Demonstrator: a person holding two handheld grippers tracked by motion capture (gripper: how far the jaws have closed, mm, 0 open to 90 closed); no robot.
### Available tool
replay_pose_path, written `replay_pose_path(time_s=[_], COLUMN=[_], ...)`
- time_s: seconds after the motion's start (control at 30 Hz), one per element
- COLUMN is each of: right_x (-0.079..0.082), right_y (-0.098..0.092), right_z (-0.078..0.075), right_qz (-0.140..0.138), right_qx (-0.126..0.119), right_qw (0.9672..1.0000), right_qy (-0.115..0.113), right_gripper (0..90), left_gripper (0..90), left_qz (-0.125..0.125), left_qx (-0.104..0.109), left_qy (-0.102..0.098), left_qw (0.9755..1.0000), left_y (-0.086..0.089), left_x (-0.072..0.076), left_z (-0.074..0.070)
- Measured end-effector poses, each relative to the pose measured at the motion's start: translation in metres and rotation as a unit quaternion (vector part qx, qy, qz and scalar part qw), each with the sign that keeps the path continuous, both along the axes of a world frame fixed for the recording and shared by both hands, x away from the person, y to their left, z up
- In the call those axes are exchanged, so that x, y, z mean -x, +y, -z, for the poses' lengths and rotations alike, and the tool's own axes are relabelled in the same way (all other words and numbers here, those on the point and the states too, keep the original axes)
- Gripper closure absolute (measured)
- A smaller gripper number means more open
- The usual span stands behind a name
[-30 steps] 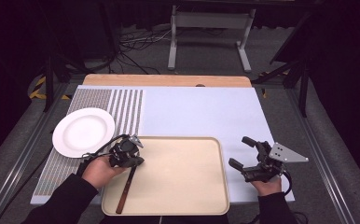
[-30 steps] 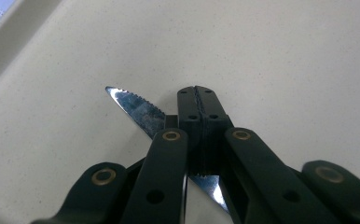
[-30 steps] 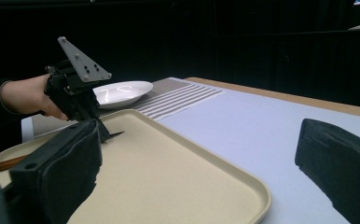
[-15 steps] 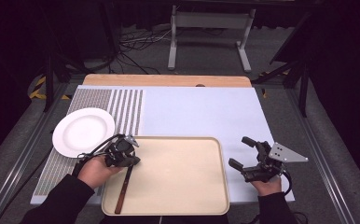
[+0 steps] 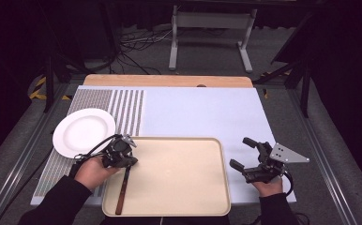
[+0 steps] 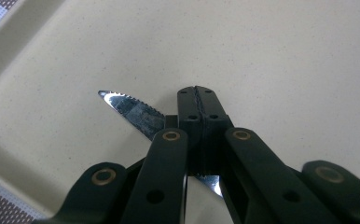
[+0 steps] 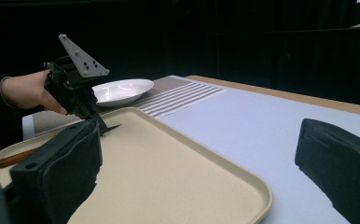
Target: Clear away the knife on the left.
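Two grippers are seen: the left gripper (image 5: 128, 158) is clenched on a knife (image 6: 131, 111) over the tray's (image 5: 179, 208) left part. Right gripper (image 5: 244, 153) is held released, right of the tray.

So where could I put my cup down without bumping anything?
The pale blue mat between the plate and the right gripper is bare. So is the tray's middle. Its left edge is crowded: the left gripper grips a knife.

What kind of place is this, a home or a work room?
Probably a lab or studio set up for recording, not a home: the table stands among dark curtains, loose cables lie on the floor, and a metal stand is behind it.
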State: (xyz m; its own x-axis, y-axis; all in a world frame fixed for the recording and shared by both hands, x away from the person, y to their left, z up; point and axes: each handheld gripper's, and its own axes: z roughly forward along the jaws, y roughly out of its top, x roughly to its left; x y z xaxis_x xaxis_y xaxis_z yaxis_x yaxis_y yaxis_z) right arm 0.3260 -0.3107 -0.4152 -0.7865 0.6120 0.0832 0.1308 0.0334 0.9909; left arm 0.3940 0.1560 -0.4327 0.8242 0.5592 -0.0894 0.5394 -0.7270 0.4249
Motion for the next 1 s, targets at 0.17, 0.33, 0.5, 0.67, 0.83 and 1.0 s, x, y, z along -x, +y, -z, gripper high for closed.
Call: replay_pose_path(time_s=[0.17,0.33,0.5,0.67,0.83,1.0], right_x=[-0.001,-0.001,-0.002,-0.002,-0.003,-0.004], right_y=[0.0,0.0,0.0,0.0,0.0,0.001], right_z=[0.0,0.0,0.001,0.001,0.001,0.0], right_qz=[0.0,-0.001,-0.002,-0.001,-0.003,-0.003], right_qx=[0.003,0.003,0.004,0.003,0.005,0.004], right_qw=[1.0,1.0,1.0,1.0,1.0,1.0], right_qy=[-0.001,-0.001,0.002,0.002,0.001,-0.002], right_gripper=[1.3,1.3,1.2,1.2,1.3,1.4], left_gripper=[90.0,90.0,90.0,89.8,55.5,27.0], left_qz=[-0.006,-0.003,-0.01,-0.013,-0.008,-0.003], left_qx=[-0.002,-0.009,-0.011,0.004,0.044,0.116], left_qy=[0.005,-0.001,0.001,-0.015,-0.035,-0.063], left_qw=[1.0,1.0,0.9999,0.9998,0.9984,0.9913], left_y=[0.002,0.002,0.005,0.007,0.01,0.019], left_x=[0.0,0.0,0.0,0.001,0.001,0.003], left_z=[0.0,-0.001,-0.001,-0.009,-0.019,-0.034])
